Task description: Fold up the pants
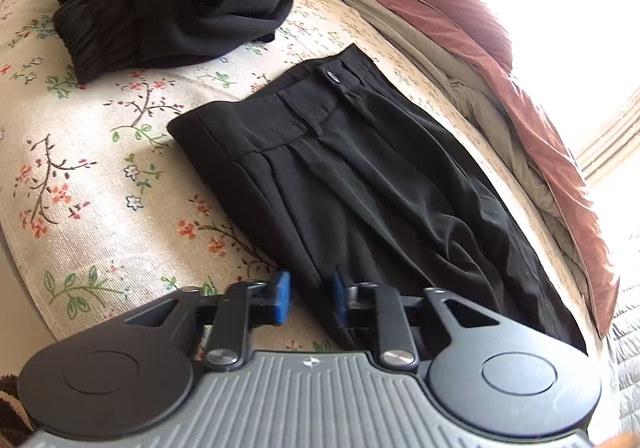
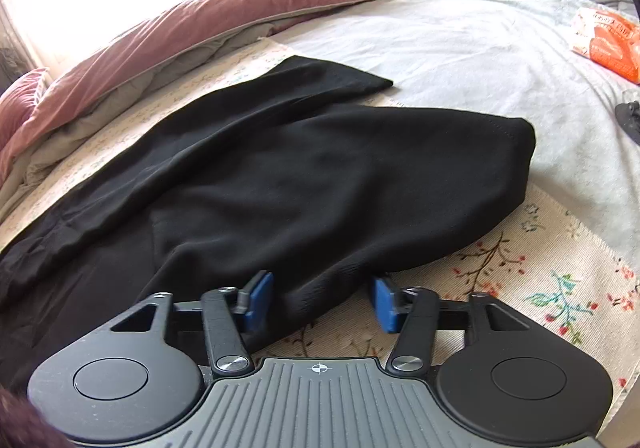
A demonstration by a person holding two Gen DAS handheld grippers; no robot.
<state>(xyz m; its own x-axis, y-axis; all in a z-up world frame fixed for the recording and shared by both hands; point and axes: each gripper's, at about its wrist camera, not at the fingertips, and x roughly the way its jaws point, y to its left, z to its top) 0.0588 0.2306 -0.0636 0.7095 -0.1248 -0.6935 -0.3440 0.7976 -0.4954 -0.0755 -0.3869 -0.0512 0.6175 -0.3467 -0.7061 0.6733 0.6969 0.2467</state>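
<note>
- Left wrist view: your left gripper (image 1: 312, 298) hangs with its blue pads spread, straddling the near edge of the black pants (image 1: 360, 184), gripping nothing. The pants lie flat on the floral cloth (image 1: 100, 176), waistband and button (image 1: 333, 77) at the far end. A second black garment (image 1: 160, 0) sits bunched beyond them, apart.
- Right wrist view: your right gripper (image 2: 322, 302) stands wide apart over the legs' near edge; both hems lie towards the grey bedspread (image 2: 460, 44). A maroon duvet (image 2: 180, 24) borders the far side.
</note>
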